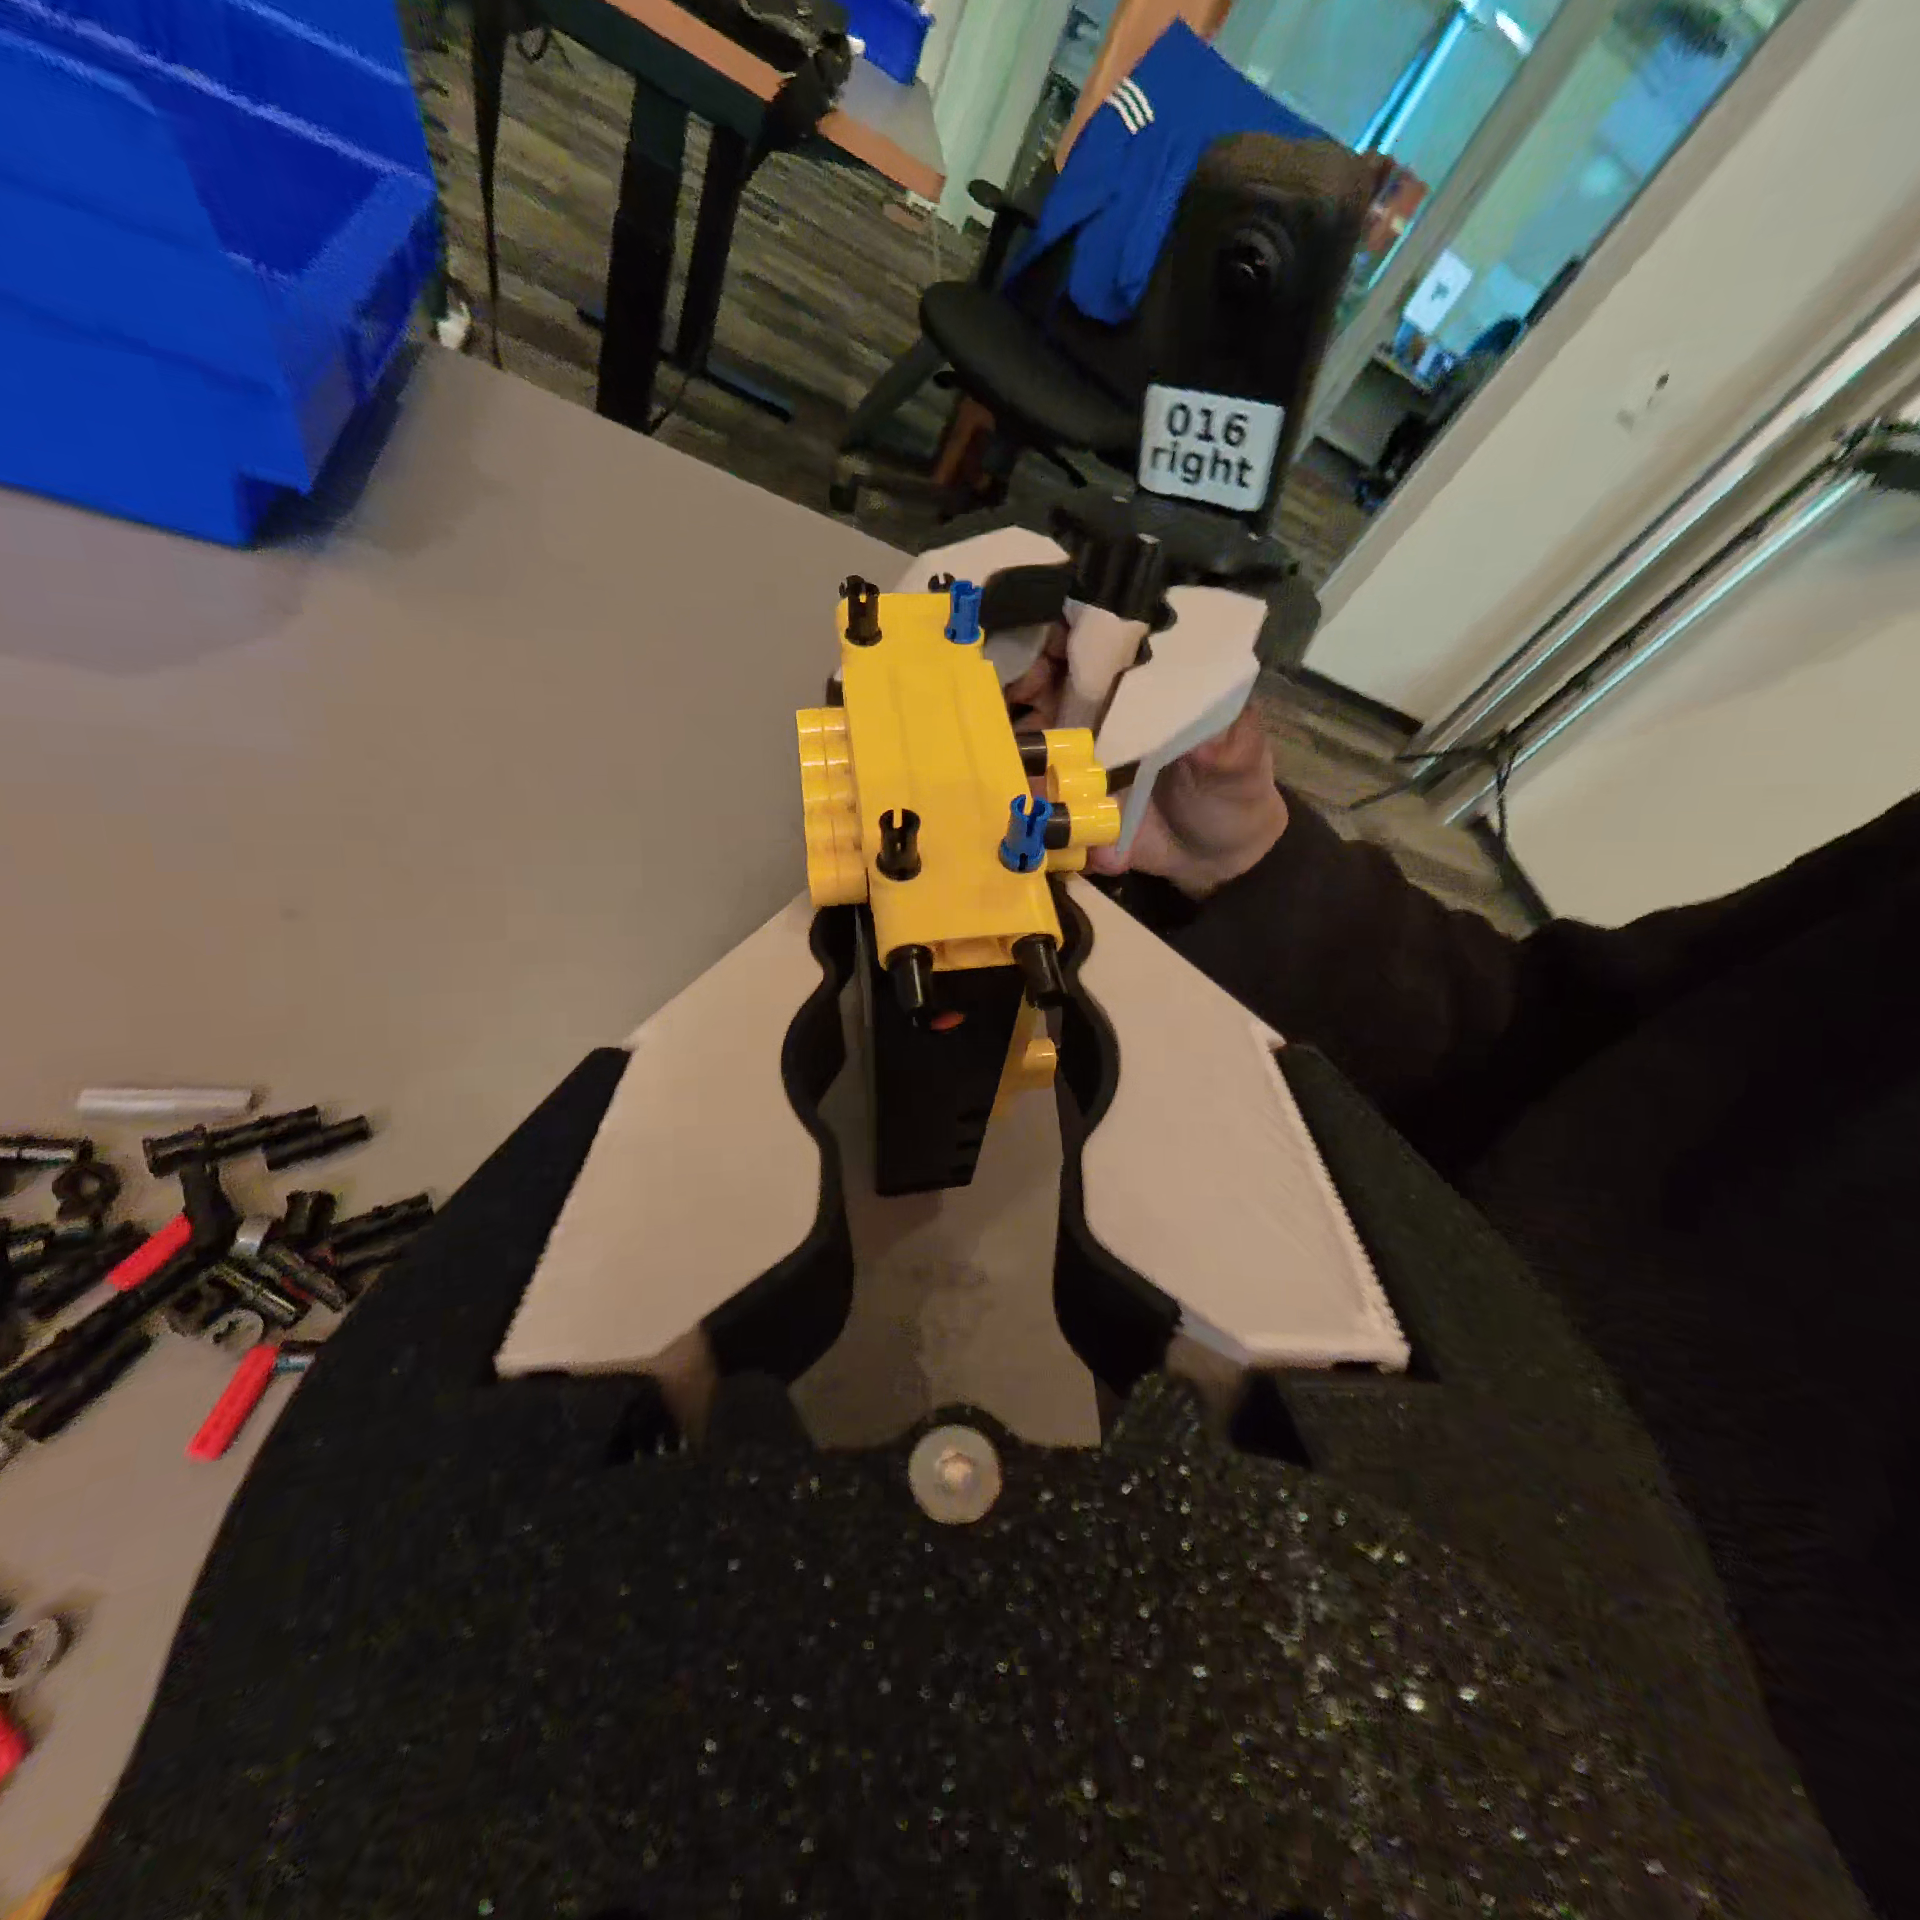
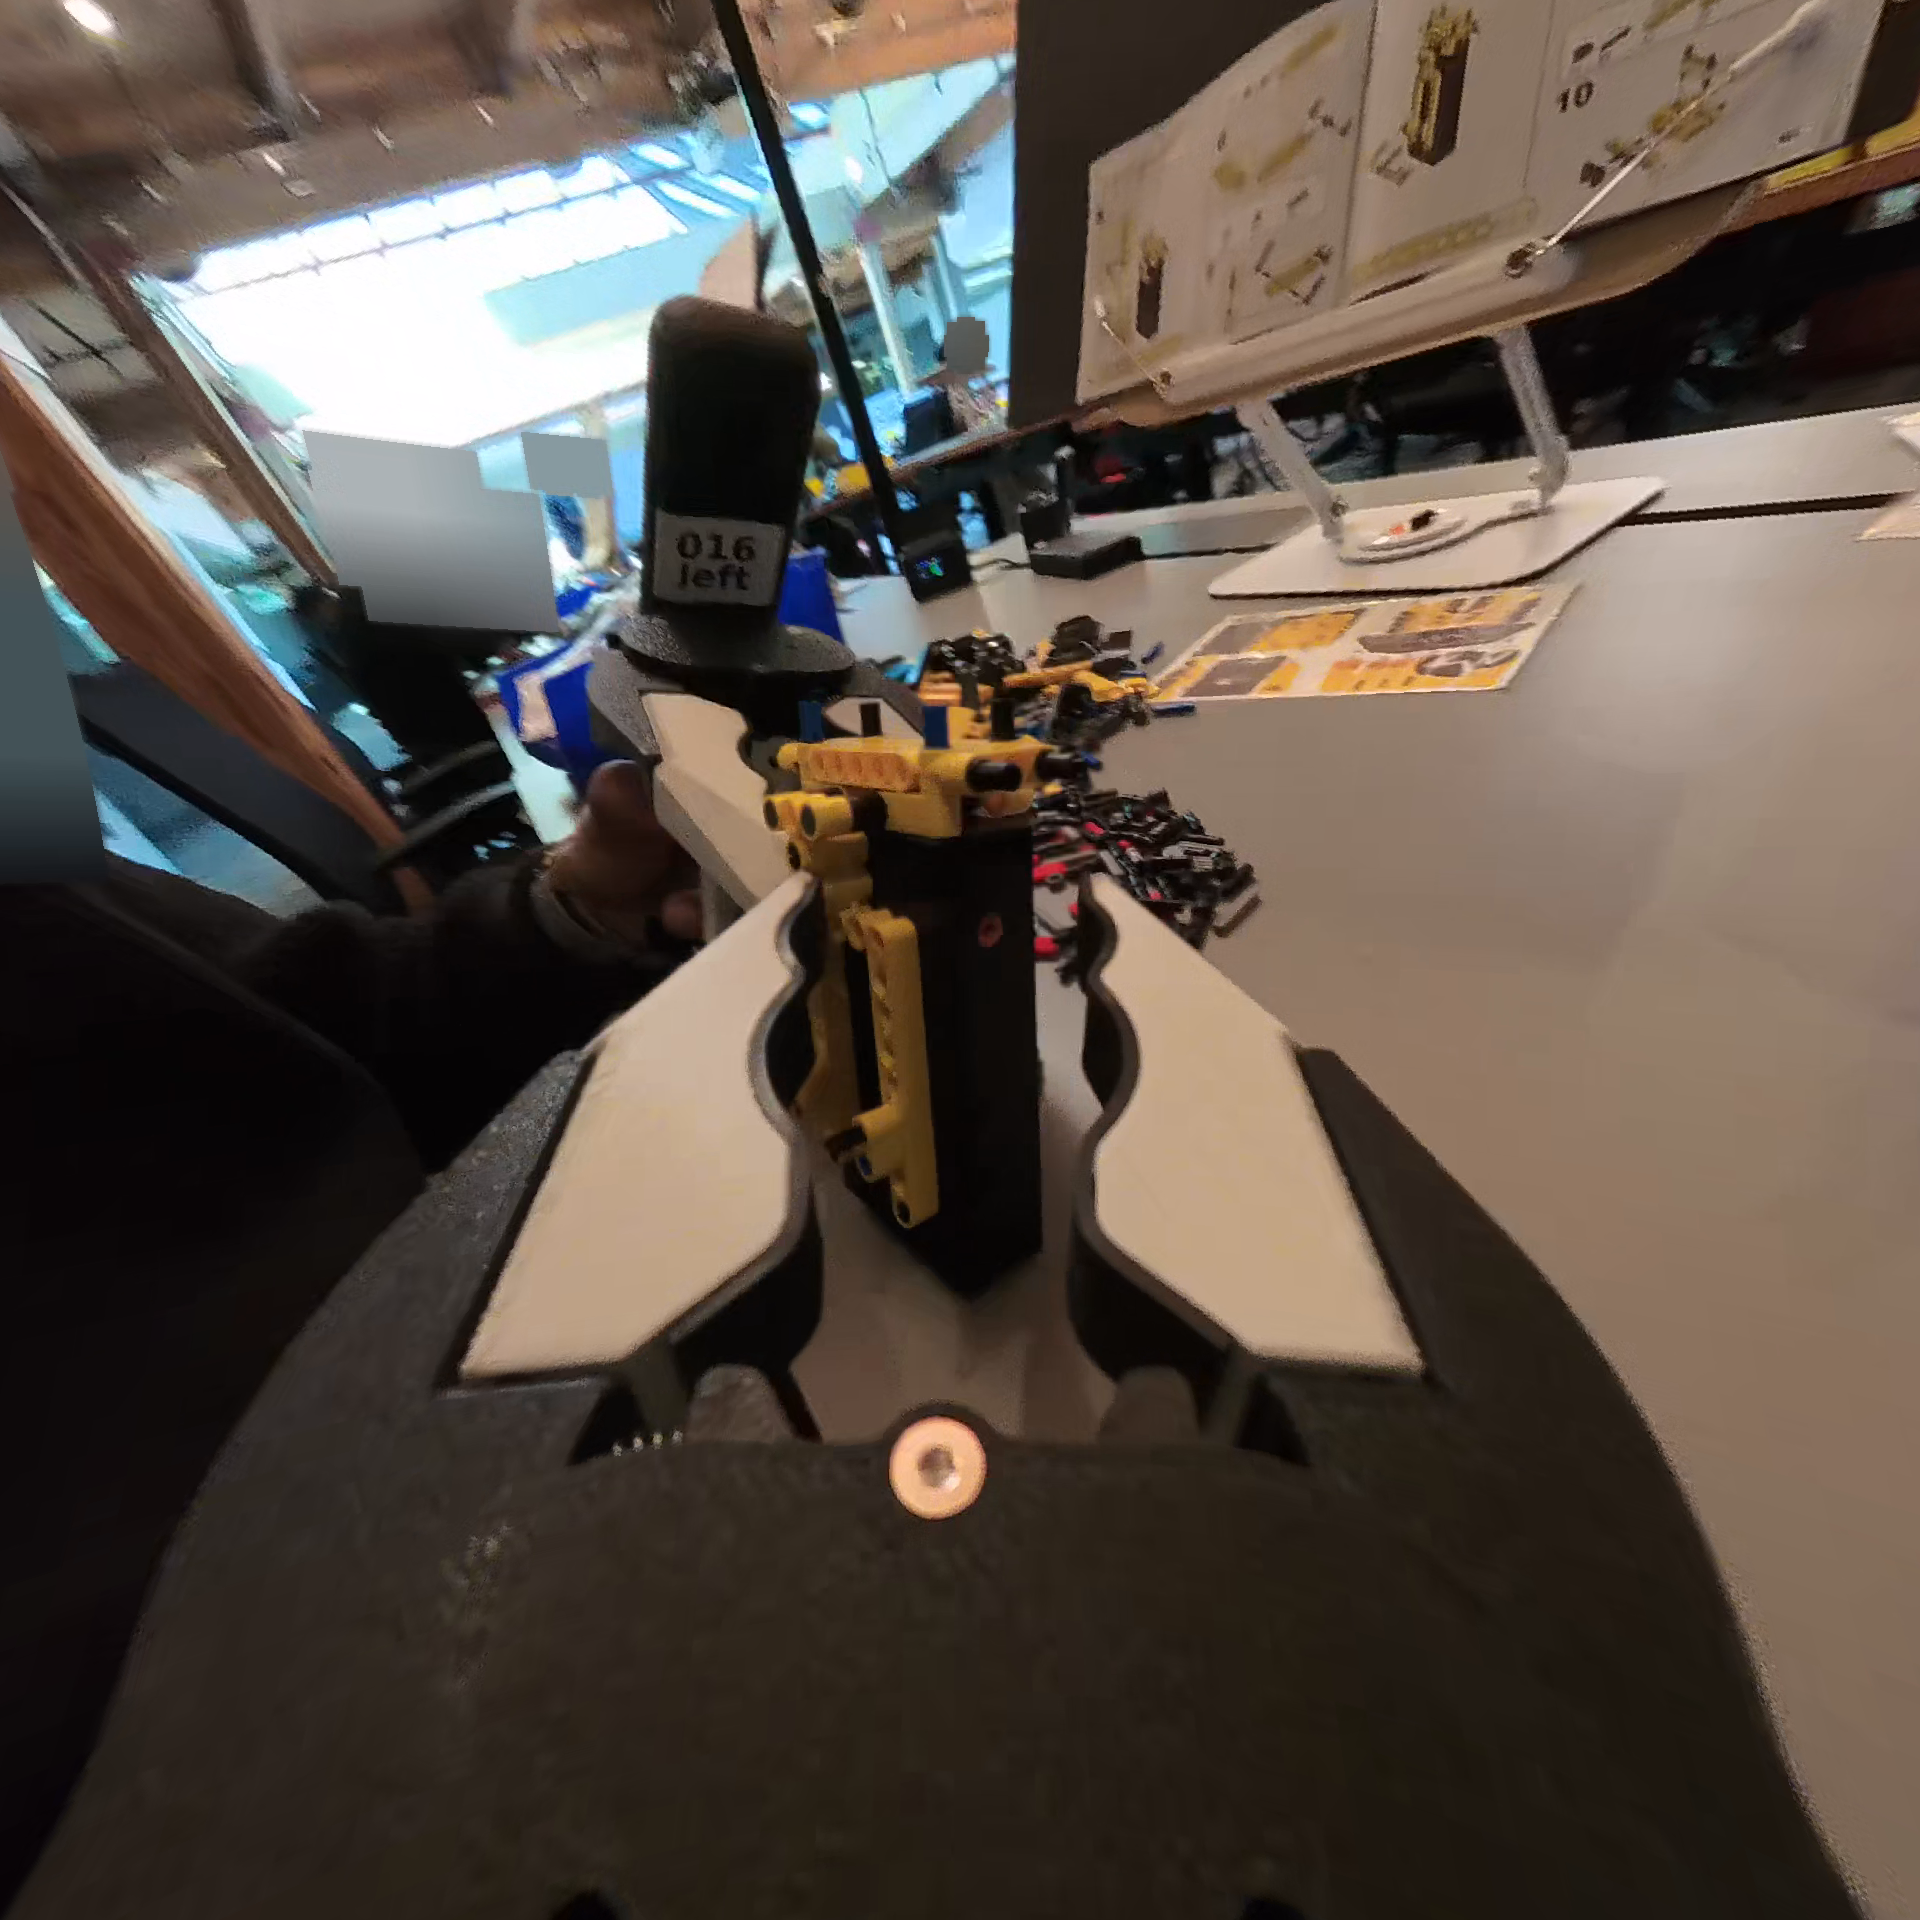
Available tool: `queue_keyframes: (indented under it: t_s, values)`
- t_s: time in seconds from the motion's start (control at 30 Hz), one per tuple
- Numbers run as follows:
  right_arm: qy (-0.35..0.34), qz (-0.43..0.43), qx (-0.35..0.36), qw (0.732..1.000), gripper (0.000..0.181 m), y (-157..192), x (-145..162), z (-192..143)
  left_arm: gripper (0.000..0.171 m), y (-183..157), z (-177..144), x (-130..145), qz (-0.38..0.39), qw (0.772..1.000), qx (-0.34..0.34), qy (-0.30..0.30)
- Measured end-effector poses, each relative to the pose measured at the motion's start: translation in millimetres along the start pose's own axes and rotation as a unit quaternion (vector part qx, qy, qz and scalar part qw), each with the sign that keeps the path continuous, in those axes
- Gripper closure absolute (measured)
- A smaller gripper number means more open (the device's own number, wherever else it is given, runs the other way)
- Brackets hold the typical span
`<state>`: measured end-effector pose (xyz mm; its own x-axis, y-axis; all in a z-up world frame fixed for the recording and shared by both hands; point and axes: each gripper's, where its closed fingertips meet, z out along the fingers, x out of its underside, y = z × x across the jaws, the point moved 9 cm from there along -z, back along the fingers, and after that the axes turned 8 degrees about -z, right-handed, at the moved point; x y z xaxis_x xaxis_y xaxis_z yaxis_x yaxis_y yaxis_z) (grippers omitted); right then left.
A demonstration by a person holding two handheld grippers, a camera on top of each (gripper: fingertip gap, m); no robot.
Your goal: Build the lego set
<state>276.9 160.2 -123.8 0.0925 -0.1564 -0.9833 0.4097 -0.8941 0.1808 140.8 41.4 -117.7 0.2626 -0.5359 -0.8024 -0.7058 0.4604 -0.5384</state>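
Note:
A yellow and black brick-built assembly (image 1: 935, 748) with black and blue pins on top sits between the fingers of my left gripper (image 1: 951, 925), which is shut on its upper part. In the right wrist view the assembly (image 2: 966, 997) stands upright between the fingers of my right gripper (image 2: 945, 894). That gripper is open: its left finger touches the yellow side beam and its right finger stands clear of the black body. The right gripper (image 1: 1122, 665) shows beyond the assembly in the left wrist view. The left gripper (image 2: 707, 800) shows behind it in the right wrist view.
Loose black, red and yellow parts lie on the grey table (image 1: 416, 727) at the left (image 1: 177, 1247) and behind the assembly (image 2: 1122, 831). Blue bins (image 1: 187, 260) stand at the far left. An instruction booklet on a stand (image 2: 1351, 187) and a sticker sheet (image 2: 1361, 639) are at the right. Only a small space, under 4 cm, lies between the two pairs of fingers.

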Motion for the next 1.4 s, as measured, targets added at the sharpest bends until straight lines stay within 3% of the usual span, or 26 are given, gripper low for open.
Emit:
queue_keyframes:
  t_s: [0.2,0.4,0.63,0.8,0.97,1.17,1.4]
  values:
    - [0.088,-0.024,-0.054,0.994,0.13,7.1,13.2,3.6,0.135,-7.5,1.8,1.0,0.051,0.999,-0.004,0.009]
    - [0.107,-0.048,-0.105,0.988,0.14,18.2,16.6,4.4,0.135,-29.0,12.4,9.3,0.151,0.988,0.018,0.03]
    - [0.051,-0.046,-0.01,0.998,0.142,-4.0,-2.4,-7.4,0.125,-18.1,1.9,0.0,0.103,0.989,-0.069,-0.081]
    - [-0.002,0.016,0.047,0.999,0.142,-34.0,-10.1,-14.5,0.122,-7.7,-9.4,8.8,0.049,0.992,-0.073,-0.095]
    - [0.079,-0.014,0.154,0.985,0.142,-65.6,-6.8,6.1,0.122,-6.4,-18.2,15.7,0.034,0.99,-0.075,-0.114]
    - [0.089,-0.053,0.118,0.988,0.142,-79.3,-9.9,54.8,0.122,-3.3,-29.0,16.2,0.014,0.987,-0.068,-0.142]
    - [0.135,-0.061,0.083,0.985,0.143,-77.8,-4.6,37.1,0.122,1.6,-36.4,16.3,-0.013,0.986,-0.06,-0.157]
